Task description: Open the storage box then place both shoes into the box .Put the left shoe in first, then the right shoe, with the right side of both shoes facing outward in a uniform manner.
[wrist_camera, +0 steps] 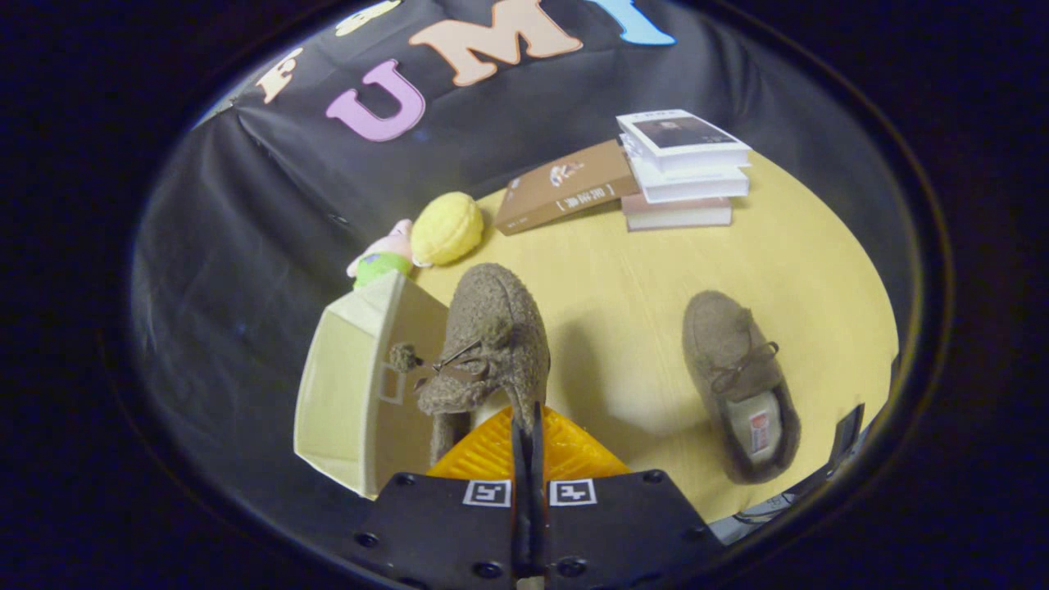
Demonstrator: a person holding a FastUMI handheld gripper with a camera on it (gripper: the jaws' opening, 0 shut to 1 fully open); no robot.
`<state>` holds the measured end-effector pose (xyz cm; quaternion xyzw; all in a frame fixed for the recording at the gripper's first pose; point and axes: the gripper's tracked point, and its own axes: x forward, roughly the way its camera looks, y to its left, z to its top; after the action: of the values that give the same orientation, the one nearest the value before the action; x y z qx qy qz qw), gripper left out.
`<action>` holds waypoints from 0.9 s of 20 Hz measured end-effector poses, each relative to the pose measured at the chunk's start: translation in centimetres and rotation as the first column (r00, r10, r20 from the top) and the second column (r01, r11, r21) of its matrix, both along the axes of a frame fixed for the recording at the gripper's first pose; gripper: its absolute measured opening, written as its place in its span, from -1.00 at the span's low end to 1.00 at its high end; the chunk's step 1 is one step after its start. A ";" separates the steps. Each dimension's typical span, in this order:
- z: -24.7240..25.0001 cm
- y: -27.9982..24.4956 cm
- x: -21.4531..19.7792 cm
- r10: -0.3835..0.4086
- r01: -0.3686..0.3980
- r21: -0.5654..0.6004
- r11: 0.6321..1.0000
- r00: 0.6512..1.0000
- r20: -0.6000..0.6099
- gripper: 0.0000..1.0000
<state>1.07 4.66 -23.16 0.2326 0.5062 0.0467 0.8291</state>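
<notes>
My gripper is shut on the heel rim of a brown fuzzy shoe, its orange fingers pressed close together. The shoe hangs lifted, toe pointing away, right beside the cream storage box, which stands to the left of the fingers with its open side facing left. The shoe's lace and a pompom dangle against the box's lid. The second brown shoe lies flat on the yellow table to the right, toe away, its insole showing.
A yellow plush ball and a pink and green toy sit beyond the box. A brown book leans on a stack of books at the table's far side. A dark device lies at the near right edge.
</notes>
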 end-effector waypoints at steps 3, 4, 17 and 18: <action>3.0 2.4 1.6 0.018 -0.018 -0.004 1.000 0.998 0.056 -0.93; 3.9 3.4 2.1 0.020 -0.020 0.001 1.000 0.997 0.073 -0.93; 2.5 18.1 3.7 0.066 -0.066 0.008 0.998 0.997 0.050 -0.93; 1.7 19.1 3.4 0.069 -0.069 0.005 0.998 0.997 0.035 -0.93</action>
<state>4.45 23.73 -21.51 0.2168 0.4994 0.0807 0.8349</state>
